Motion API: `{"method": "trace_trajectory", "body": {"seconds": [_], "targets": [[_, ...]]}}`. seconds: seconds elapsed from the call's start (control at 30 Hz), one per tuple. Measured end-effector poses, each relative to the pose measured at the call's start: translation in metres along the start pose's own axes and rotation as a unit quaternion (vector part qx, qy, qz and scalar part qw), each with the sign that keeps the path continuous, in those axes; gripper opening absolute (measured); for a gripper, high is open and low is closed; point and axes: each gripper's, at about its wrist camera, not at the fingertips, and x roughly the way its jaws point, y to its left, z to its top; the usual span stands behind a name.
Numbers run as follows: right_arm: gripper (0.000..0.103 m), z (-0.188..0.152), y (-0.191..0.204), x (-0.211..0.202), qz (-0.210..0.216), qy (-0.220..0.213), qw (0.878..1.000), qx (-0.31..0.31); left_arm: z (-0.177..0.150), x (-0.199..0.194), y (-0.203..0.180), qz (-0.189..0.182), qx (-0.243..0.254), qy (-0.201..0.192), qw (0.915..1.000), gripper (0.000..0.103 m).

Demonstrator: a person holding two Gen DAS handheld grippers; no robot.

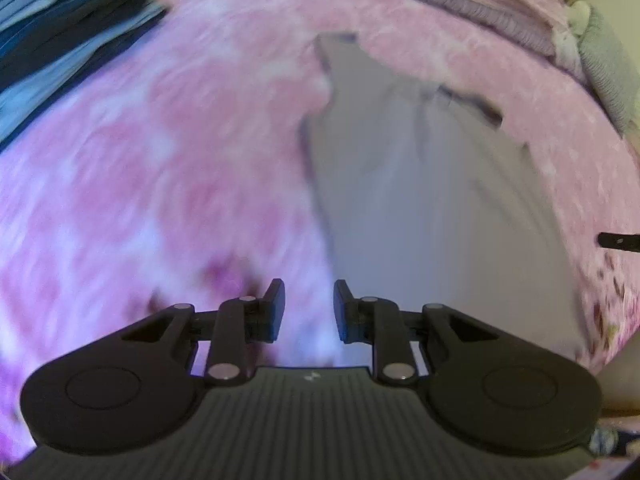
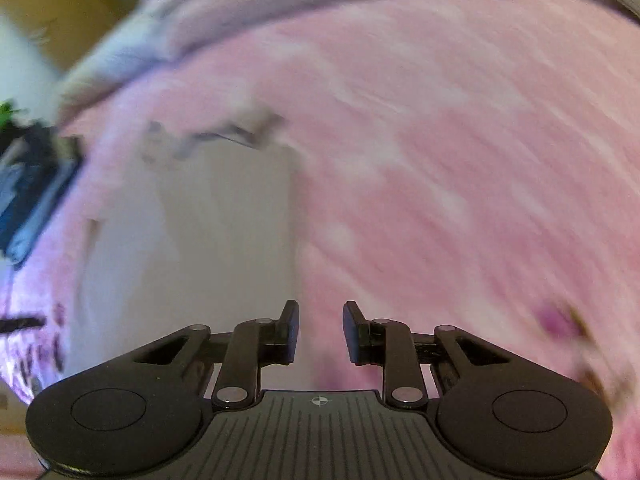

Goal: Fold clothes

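My left gripper (image 1: pixel 308 308) is on the left side of the job. Its jaws are spread apart w/ nothing between them – just the fuzzy pink blanket (image 1: pixel 160 168) under them. From these jaws the grey cloth (image 1: pixel 420 200) lies at about 1 o'clock. It is a long piece, and its long way runs from near me up to 12 o'clock, away from me. Its left edge is just beside my left jaws, a bit to the right of them.

At 10 o'clock in the left view there is a dark striped pile (image 1: pixel 60 32), well apart from the cloth. At 1 o'clock, far up, a lilac knit thing (image 1: pixel 460 8) lies along the blanket's top.

Now the right side. My right gripper (image 2: pixel 321 332) also has its jaws spread, holding nothing. From here the grey cloth (image 2: pixel 192 248) lies at about 10 to 11 o'clock, and its right edge runs up just left of my jaws. The pink blanket (image 2: pixel 460 160) fills the rest, from 12 to 3 o'clock.

So the cloth sits between my two grippers – one long edge near each. Both look about as near, I think. Pics are blurry, so I can't tell the folds well. I'd guess the next move is to grab the near corners, one w/ each gripper, and bring them up toward 12 o'clock.
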Motion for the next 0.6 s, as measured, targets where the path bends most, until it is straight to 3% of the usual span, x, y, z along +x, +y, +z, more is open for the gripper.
{"method": "trace_trajectory", "body": {"seconds": [0.2,0.37,0.5,0.6], "targets": [[0.022,0.031,0.052,0.078,0.043,0.0,0.991,-0.127,0.042,0.065,-0.043,-0.024,0.066,-0.005,0.9975,0.02],[0.022,0.073,0.056,0.139,0.035,-0.009,0.975,-0.221,0.073,0.096,-0.036,-0.011,0.092,-0.001,0.9957,0.02],[0.022,0.142,0.068,0.184,0.039,-0.049,0.963,-0.263,0.126,0.12,-0.035,0.01,0.109,-0.028,0.9936,0.02],[0.022,0.21,0.075,0.208,0.021,-0.088,0.964,-0.251,0.184,0.14,-0.028,0.047,0.095,-0.059,0.9927,0.02]]}}
